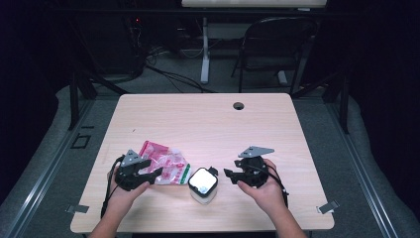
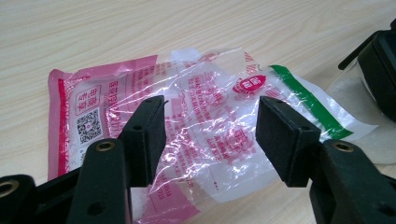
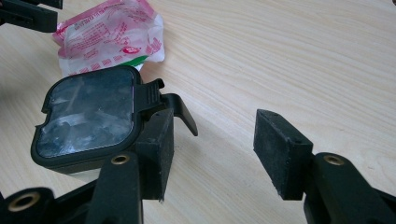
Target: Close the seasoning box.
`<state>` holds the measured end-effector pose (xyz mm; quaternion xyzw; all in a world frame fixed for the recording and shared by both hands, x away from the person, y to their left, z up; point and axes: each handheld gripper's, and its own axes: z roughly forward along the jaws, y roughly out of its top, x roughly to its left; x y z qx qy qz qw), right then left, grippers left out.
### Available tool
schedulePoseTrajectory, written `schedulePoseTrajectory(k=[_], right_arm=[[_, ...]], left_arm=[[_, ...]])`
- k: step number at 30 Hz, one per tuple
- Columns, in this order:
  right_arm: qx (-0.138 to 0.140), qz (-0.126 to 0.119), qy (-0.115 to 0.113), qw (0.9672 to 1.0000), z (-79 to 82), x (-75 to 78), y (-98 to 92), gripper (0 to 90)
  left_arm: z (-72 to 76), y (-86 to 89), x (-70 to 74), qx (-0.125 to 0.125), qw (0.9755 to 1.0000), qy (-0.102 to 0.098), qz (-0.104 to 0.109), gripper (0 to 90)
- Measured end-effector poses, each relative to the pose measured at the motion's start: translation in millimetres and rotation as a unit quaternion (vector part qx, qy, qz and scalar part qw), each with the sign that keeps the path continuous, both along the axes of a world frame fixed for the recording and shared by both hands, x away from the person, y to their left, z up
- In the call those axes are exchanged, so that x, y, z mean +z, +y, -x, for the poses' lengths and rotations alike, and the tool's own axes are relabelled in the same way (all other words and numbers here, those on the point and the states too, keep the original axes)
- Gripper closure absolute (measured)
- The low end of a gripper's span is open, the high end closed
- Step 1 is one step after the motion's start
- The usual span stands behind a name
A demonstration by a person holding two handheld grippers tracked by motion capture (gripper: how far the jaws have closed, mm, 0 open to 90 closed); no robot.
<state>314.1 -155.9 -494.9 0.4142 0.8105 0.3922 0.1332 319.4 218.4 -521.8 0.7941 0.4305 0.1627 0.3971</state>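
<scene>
The pale wooden table (image 1: pixel 208 119) carries everything, with a round cable hole near its far edge. On its near half lies a crinkled pink, clear and green plastic pouch (image 1: pixel 166 168), flat on the wood. Just to its right stands a small clear box with a black-rimmed lid (image 1: pixel 203 184), its side close against the pouch's green end.

The left gripper (image 1: pixel 151 173) rests at the pouch's left side, tips over the near edge of the plastic. In the left gripper view its jaws stand spread wide, the pouch (image 2: pixel 196 126) lying under and between them, neither pad (image 2: pixel 149 135) pressing on it. The right gripper (image 1: pixel 229 173) sits just right of the box, pointing toward it. In the right gripper view its jaws are also spread, bare wood between them; one pad (image 3: pixel 156 154) stands right beside the box's lid (image 3: pixel 88 114), near the black latch tab, though whether it touches is hard to tell.

The pouch's printing is too crumpled to read. The left gripper view cuts the box off at its right edge. The right gripper view shows the lid's scuffed clear window, which from above is a bright glare. The box's contents cannot be made out.
</scene>
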Motion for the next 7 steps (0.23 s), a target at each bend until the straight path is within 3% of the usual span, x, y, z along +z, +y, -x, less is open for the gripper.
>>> schedulePoseTrajectory(k=[7], right_arm=[[-0.008, 0.010, 0.007, 0.9999, -0.9, -4.1, -1.6, 47.1]], left_arm=[[-3.7, 5.8, -0.7, 0.012, 0.9999, 0.000, 0.004, 42.4]])
